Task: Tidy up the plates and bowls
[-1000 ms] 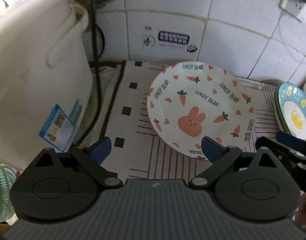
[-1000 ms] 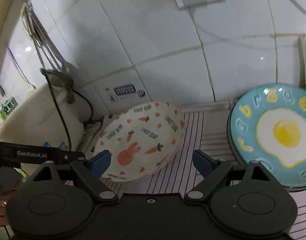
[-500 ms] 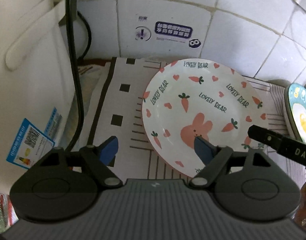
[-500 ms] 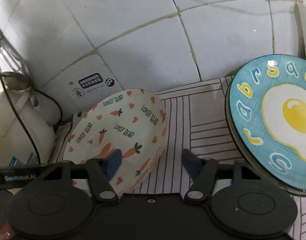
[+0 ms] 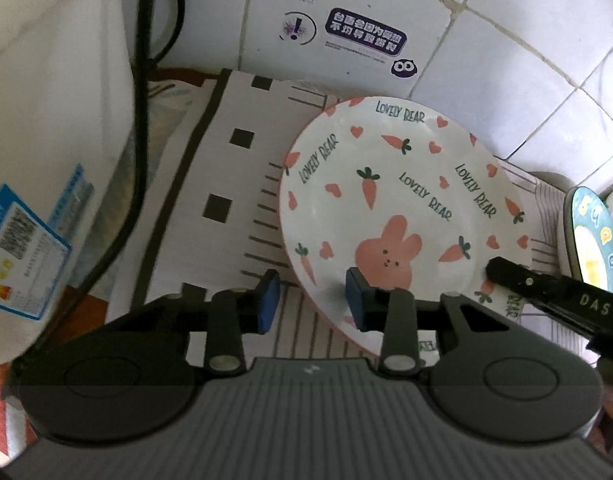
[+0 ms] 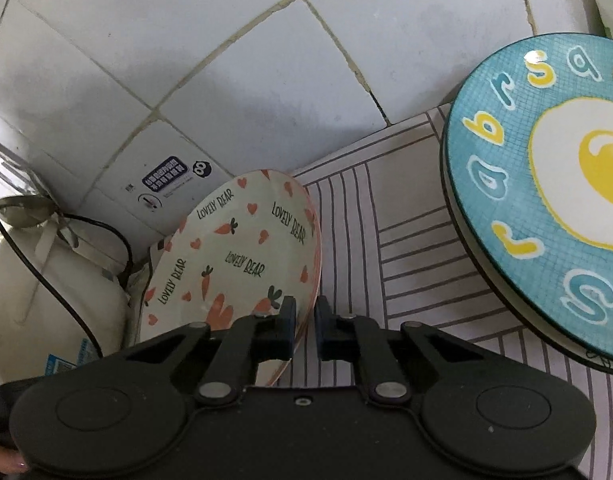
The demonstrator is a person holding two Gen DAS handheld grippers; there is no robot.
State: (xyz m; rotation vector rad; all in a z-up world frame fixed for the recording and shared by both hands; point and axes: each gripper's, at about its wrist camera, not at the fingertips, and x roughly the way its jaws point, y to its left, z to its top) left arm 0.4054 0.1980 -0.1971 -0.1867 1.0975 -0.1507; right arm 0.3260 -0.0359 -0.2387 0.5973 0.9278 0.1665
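The rabbit plate (image 6: 242, 256) was pinched at its rim by the narrowed right gripper (image 6: 305, 322), rising toward 11 o'clock, while the left gripper (image 5: 312, 304) was held half-open astride its near edge.

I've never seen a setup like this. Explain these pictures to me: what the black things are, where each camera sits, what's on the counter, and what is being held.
No robot here: a person holds a two-finger gripper in each hand, and each gripper carries a wide-angle camera looking forward along its fingers.

The left gripper shows in its own camera with blue pads apart, straddling the near rim of the bunny plate, not closed on it. The right gripper shows in the other picture, its jaws pinched on that same plate's edge; from the left camera it appears as a black arm reaching in.

The plate lies on a striped cloth against a tiled wall. To the right is a blue fried-egg plate; to the left, a white appliance with a black cord.
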